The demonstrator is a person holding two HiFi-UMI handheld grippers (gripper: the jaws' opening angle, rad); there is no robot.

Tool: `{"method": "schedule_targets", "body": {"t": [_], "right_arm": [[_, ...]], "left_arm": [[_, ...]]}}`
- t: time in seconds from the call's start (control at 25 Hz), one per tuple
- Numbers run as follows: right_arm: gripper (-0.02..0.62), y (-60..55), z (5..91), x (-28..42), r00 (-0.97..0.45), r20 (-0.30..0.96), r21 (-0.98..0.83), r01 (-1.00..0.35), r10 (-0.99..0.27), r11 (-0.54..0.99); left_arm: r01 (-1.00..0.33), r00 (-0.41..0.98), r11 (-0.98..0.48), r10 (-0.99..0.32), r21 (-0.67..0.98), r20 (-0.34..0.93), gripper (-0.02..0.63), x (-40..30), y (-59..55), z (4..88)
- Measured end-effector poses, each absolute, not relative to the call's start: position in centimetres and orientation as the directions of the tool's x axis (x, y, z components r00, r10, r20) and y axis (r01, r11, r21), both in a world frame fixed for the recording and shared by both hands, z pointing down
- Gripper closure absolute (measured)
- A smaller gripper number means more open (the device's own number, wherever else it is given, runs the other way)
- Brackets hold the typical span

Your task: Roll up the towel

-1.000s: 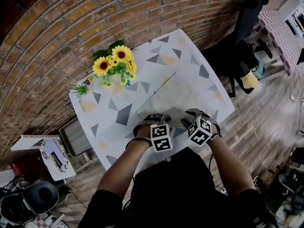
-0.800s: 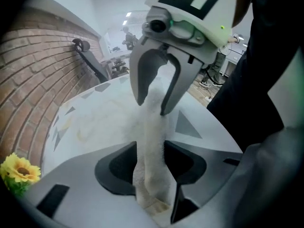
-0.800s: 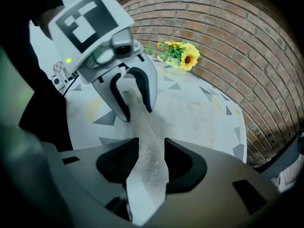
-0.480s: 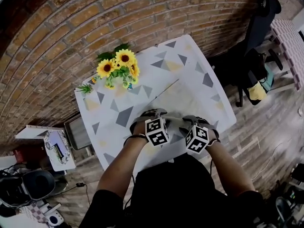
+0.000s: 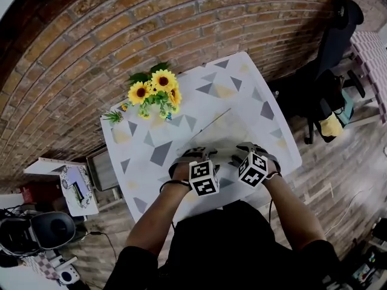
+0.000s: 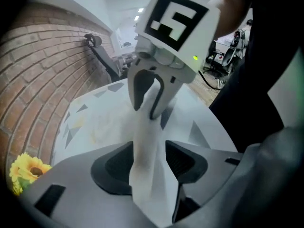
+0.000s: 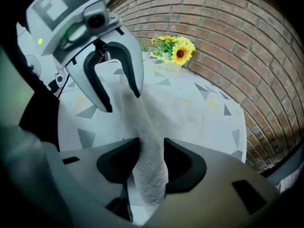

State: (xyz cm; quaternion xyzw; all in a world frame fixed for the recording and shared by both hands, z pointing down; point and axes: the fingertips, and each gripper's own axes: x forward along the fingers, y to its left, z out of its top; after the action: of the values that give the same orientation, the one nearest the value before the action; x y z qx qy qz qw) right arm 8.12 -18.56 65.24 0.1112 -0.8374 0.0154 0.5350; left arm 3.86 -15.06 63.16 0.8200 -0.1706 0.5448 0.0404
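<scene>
Pinching the towel [image 6: 142, 146] along the edge farthest from the sunflowers [image 5: 156, 89], your left gripper [image 6: 149, 163] and right gripper [image 7: 151, 163] each hold a fold of cloth between their fingers, pads pressing it from both sides. The left fingers have just been opening a little and the right fingers closing a little, with towel between both pairs. A band of towel runs from one gripper across to the other. The rest lies spread on the tabletop [image 5: 151, 156], reaching toward the sunflowers but stopping short of them. Behind the sunflowers rises a brick wall [image 5: 91, 53]. A dark chair [image 5: 329, 47] stands off the tabletop, well apart from the sunflowers. What holds the sunflowers is too small to tell.
</scene>
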Motion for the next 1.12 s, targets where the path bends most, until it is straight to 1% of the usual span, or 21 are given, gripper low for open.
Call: {"method": "schedule_targets", "body": {"t": [0.04, 0.08, 0.24, 0.36, 0.52, 0.8, 0.96, 1.12], "right_arm": [[0.420, -18.9, 65.2, 8.1, -0.404, 0.898, 0.091, -0.213, -0.172, 0.973], [0.422, -19.2, 65.1, 8.1, -0.404, 0.898, 0.089, -0.223, -0.175, 0.971], [0.424, -20.1, 64.7, 8.1, -0.399, 0.896, 0.103, -0.243, -0.196, 0.965], [0.423, -19.7, 64.0, 7.7, -0.415, 0.889, 0.117, -0.200, -0.192, 0.973], [0.414, -18.3, 63.5, 6.5, -0.451, 0.878, 0.127, -0.099, -0.159, 0.987], [0.396, -19.5, 64.4, 6.2, -0.414, 0.895, 0.156, -0.057, -0.166, 0.986], [0.397, -21.7, 64.6, 6.4, -0.391, 0.901, 0.179, -0.061, -0.189, 0.982], [0.400, -24.4, 64.4, 6.5, -0.389, 0.898, 0.181, -0.101, -0.206, 0.978]], "left_arm": [[-0.305, 0.331, -0.944, -0.227, -0.124, 0.916, 0.381, 3.8, -14.8, 63.6], [-0.295, 0.313, -0.947, -0.222, -0.128, 0.923, 0.374, 3.7, -14.7, 64.1], [-0.344, 0.266, -0.924, -0.268, -0.169, 0.926, 0.373, 2.7, -16.4, 65.0], [-0.379, 0.251, -0.904, -0.305, -0.196, 0.919, 0.373, 1.8, -18.1, 65.0], [-0.406, 0.263, -0.890, -0.331, -0.207, 0.906, 0.373, 1.2, -19.8, 64.4], [-0.470, 0.266, -0.849, -0.398, -0.243, 0.878, 0.374, 0.2, -22.8, 63.3], [-0.508, 0.277, -0.828, -0.418, -0.238, 0.865, 0.376, -0.2, -23.9, 62.4], [-0.460, 0.321, -0.866, -0.370, -0.198, 0.872, 0.376, 0.6, -23.2, 62.2]]}}
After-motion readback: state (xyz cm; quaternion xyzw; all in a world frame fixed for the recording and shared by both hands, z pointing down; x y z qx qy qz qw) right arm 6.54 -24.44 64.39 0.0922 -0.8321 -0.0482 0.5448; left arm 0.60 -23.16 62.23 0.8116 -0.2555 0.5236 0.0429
